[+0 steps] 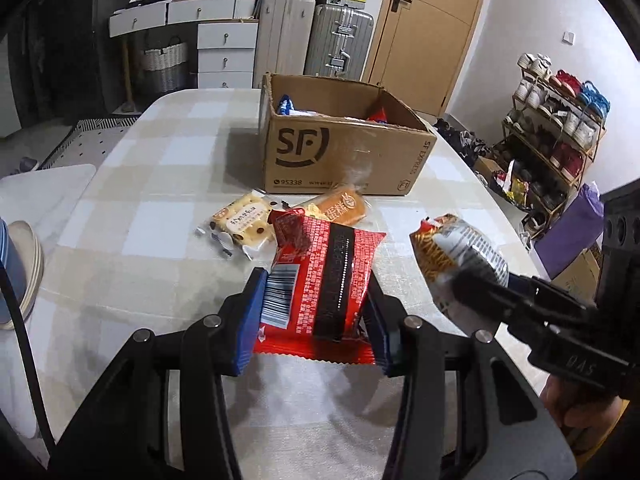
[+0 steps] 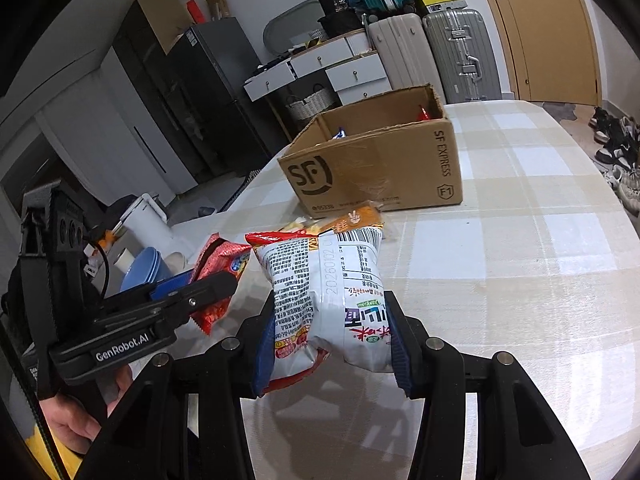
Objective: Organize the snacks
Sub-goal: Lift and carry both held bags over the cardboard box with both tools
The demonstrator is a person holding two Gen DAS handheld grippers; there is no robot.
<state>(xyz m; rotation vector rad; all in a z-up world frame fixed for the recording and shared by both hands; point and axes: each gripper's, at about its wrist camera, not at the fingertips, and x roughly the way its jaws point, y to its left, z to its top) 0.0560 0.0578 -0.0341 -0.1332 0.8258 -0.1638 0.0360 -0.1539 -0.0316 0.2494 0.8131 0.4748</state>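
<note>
Left wrist view: left gripper (image 1: pixel 316 300) clamps red packet (image 1: pixel 328 264); right gripper (image 2: pixel 332 344) clamps silver bag (image 2: pixel 324 280)

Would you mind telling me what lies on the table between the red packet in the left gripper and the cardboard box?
Two wrapped cakes: a pale one and an orange one, shown in the left wrist view, between the red packet and the box.

Table: checked cloth (image 1: pixel 132 208) under your grippers, running ahead of them.
Suitcases: a cream suitcase (image 1: pixel 282 34) and a silver suitcase (image 1: pixel 340 38), upright, far ahead of you.
Door: wooden door (image 1: pixel 432 20) ahead, to your right.
Shoe rack: shoe rack (image 1: pixel 556 128), loaded, right of your left gripper.
Bowls: blue bowls (image 2: pixel 142 270) left of your right gripper.
</note>
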